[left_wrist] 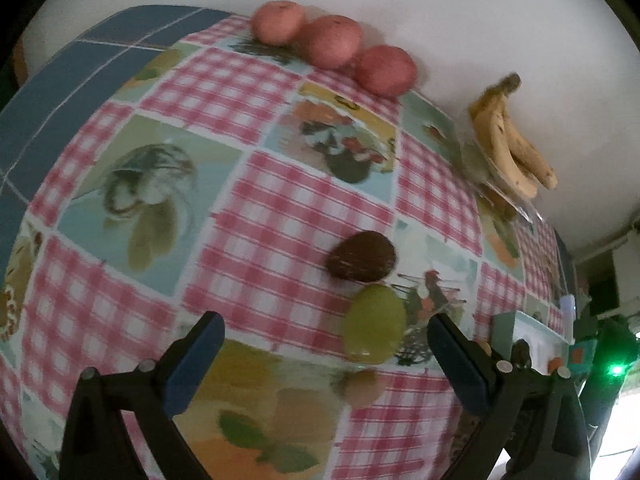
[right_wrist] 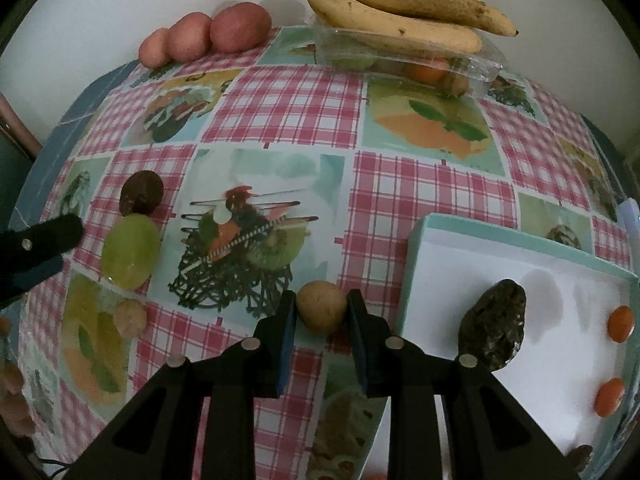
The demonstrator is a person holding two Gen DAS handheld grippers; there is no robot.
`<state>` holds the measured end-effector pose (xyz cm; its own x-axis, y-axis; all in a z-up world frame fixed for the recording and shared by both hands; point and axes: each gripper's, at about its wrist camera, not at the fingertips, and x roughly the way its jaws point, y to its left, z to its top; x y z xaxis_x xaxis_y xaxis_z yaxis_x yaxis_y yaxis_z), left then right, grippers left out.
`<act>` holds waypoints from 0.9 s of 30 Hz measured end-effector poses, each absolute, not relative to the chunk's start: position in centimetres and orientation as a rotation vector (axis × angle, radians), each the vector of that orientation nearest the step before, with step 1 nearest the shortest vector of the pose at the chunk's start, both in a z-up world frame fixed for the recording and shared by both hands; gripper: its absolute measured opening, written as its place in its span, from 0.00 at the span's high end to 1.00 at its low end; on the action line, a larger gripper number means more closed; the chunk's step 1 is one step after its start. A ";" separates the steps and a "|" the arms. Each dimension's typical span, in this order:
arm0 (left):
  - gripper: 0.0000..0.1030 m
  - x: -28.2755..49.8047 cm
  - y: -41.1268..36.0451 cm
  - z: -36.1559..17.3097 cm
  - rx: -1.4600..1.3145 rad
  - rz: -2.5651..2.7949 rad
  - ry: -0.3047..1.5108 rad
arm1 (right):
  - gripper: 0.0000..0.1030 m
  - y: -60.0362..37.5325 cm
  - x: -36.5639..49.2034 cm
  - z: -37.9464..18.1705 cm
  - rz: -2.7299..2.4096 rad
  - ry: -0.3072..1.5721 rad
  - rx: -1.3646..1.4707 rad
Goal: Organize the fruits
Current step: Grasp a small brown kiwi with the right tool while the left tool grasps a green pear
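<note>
My right gripper (right_wrist: 321,309) is shut on a small round tan fruit (right_wrist: 321,307), held just above the tablecloth beside a white box with a teal rim (right_wrist: 520,236). The box holds a dark avocado (right_wrist: 494,326) and two small orange fruits (right_wrist: 621,323). My left gripper (left_wrist: 326,326) is open and empty, just short of a green mango (left_wrist: 374,323) with a dark brown fruit (left_wrist: 362,256) behind it. A second small tan fruit (left_wrist: 360,388) lies between the left gripper's fingers. The mango (right_wrist: 130,250) and the left gripper (right_wrist: 36,244) also show in the right wrist view.
Three red apples (left_wrist: 334,42) line the wall at the back. Bananas (right_wrist: 404,16) rest on a clear plastic tray (right_wrist: 472,64) holding more fruit. The table carries a pink checked cloth (left_wrist: 256,232) with fruit pictures. A wall stands directly behind the table.
</note>
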<state>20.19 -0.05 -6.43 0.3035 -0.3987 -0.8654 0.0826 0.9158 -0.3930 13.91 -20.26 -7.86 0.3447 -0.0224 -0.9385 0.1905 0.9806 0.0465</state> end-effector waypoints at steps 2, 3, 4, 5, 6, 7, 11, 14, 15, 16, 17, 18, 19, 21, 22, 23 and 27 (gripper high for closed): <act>0.03 20.3 -1.0 -6.7 -0.262 -0.325 1.227 | 0.75 -20.5 13.9 -7.8 -0.132 1.208 0.178; 0.04 20.4 -1.4 -6.9 -0.245 -0.323 1.230 | 0.75 -20.6 13.8 -7.8 -0.130 1.206 0.184; 0.08 20.4 -1.6 -7.1 -0.235 -0.324 1.231 | 0.75 -20.6 13.8 -7.8 -0.126 1.204 0.192; 0.12 20.4 -1.9 -7.4 -0.223 -0.324 1.235 | 0.75 -20.7 13.7 -7.8 -0.123 1.204 0.196; 0.13 20.5 -2.1 -7.7 -0.215 -0.322 1.239 | 0.75 -20.7 13.7 -7.8 -0.119 1.203 0.199; 0.15 20.5 -2.4 -8.0 -0.198 -0.318 1.244 | 0.75 -20.7 13.7 -7.8 -0.115 1.203 0.200; 0.25 20.5 -3.3 -8.3 -0.120 -0.296 1.225 | 0.75 -20.8 13.7 -7.8 -0.107 1.200 0.212; 0.28 20.6 -3.8 -8.4 -0.096 -0.288 1.214 | 0.75 -20.8 13.6 -7.8 -0.104 1.200 0.209; 0.29 20.7 -4.1 -8.5 -0.079 -0.286 1.210 | 0.75 -20.9 13.5 -7.7 -0.106 1.199 0.209; 0.32 20.6 -4.4 -8.6 -0.057 -0.284 1.203 | 0.75 -20.9 13.5 -7.7 -0.107 1.199 0.209; 0.35 20.5 -4.6 -8.7 -0.030 -0.275 1.192 | 0.75 -20.9 13.5 -7.7 -0.107 1.200 0.209; 0.36 20.5 -4.6 -8.7 -0.018 -0.267 1.185 | 0.75 -20.9 13.6 -7.7 -0.107 1.200 0.209; 0.39 20.4 -4.8 -8.8 -0.005 -0.260 1.176 | 0.75 -20.8 13.6 -7.7 -0.107 1.200 0.206; 0.42 20.4 -4.8 -8.9 0.009 -0.252 1.167 | 0.75 -20.8 13.6 -7.8 -0.108 1.200 0.200; 0.45 20.4 -4.8 -8.9 0.007 -0.250 1.166 | 0.75 -20.7 13.7 -7.8 -0.109 1.201 0.199; 0.50 20.5 -4.7 -8.9 0.005 -0.244 1.162 | 0.75 -20.7 13.7 -7.8 -0.110 1.201 0.195; 0.60 20.5 -3.9 -8.7 -0.019 -0.240 1.155 | 0.75 -20.4 13.8 -7.9 -0.112 1.203 0.173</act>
<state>20.46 -3.87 -8.70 0.3809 -0.1976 -0.9033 0.1778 0.9743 -0.1382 13.78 -20.36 -7.89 0.3568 0.0057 -0.9342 0.1776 0.9813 0.0738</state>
